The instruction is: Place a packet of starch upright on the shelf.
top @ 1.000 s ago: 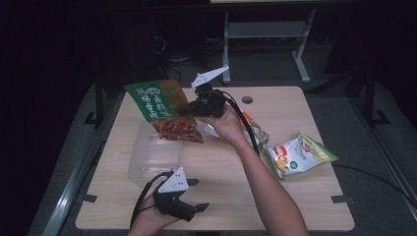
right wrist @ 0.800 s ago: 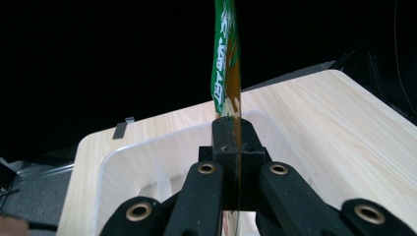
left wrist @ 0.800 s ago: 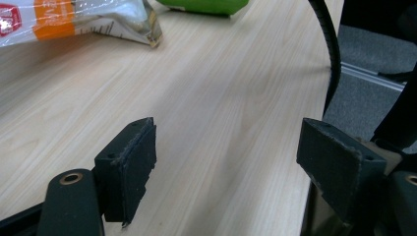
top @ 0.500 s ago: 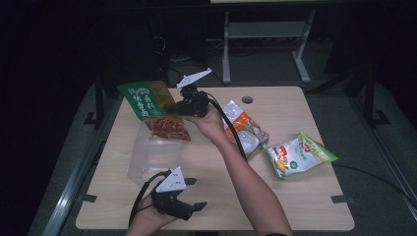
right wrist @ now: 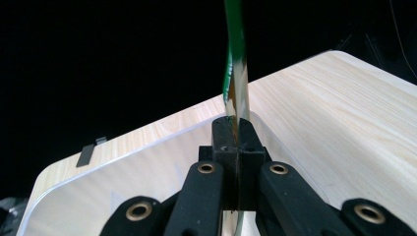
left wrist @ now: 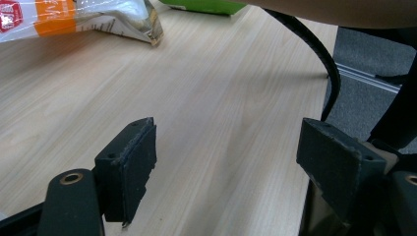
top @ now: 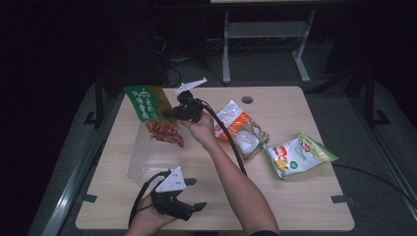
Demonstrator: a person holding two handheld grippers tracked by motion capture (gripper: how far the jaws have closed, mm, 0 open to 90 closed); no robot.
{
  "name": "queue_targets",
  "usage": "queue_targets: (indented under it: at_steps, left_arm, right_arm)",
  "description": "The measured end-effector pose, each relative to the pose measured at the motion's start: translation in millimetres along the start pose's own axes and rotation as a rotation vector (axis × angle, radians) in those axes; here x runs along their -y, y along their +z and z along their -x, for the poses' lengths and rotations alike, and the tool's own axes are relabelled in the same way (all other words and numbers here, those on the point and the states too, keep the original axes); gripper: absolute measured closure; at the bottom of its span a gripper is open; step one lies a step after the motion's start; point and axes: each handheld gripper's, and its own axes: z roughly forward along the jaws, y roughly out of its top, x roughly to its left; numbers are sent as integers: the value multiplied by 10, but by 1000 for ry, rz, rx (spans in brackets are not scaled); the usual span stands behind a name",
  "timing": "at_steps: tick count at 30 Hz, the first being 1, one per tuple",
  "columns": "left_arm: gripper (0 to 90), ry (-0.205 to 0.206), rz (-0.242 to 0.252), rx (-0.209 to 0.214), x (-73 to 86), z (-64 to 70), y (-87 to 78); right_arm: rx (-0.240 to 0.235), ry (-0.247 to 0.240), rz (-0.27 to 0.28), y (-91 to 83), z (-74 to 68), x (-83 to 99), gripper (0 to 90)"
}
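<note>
My right gripper (top: 169,114) is shut on the edge of a green snack bag (top: 146,103) with a red picture on its lower half. The bag hangs tilted over a clear plastic box (top: 147,160) at the table's left. In the right gripper view the jaws pinch the thin green bag (right wrist: 235,64), and the box rim (right wrist: 147,147) curves below them. My left gripper (top: 196,193) rests open near the front edge, right of the box. In the left gripper view its jaws (left wrist: 228,147) stand wide apart over bare wood.
An orange and white snack bag (top: 241,130) lies at the table's middle and a green and yellow bag (top: 297,155) to its right. The right arm and black cable (top: 231,142) cross the middle. The orange bag (left wrist: 74,14) lies ahead of the left gripper.
My right gripper has carried the green bag leftward, from the table's middle to above the clear box. The left gripper has stayed put.
</note>
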Motion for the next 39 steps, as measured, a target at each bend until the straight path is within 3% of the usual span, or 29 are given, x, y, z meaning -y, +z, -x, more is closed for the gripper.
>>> queue_targets:
  at_steps: [12,18,21,22,25,26,35,39]
  left_arm:
    - [226,-11,-2,-3,15,-33,3]
    - [227,-12,-5,-2,13,-29,12]
    - [226,-11,-5,-1,14,-33,11]
    - [226,-11,-4,-1,16,-34,9]
    - [226,-12,-2,-2,20,-36,9]
    - [226,-11,-3,-3,22,-37,8]
    - [226,-19,-1,-2,26,-28,5]
    - [227,-27,2,-7,34,-40,-2]
  right_arm:
    - [-2,14,-25,38,129,178,893]
    - [12,43,-24,4,193,228,892]
    - [27,34,-39,-2,190,215,868]
    - [44,33,-48,-18,181,207,775]
    - [41,41,-61,-49,192,206,720]
    - [47,42,-73,-94,187,203,647]
    - [79,14,-97,-403,137,234,502]
    - [84,17,-105,-532,120,274,482]
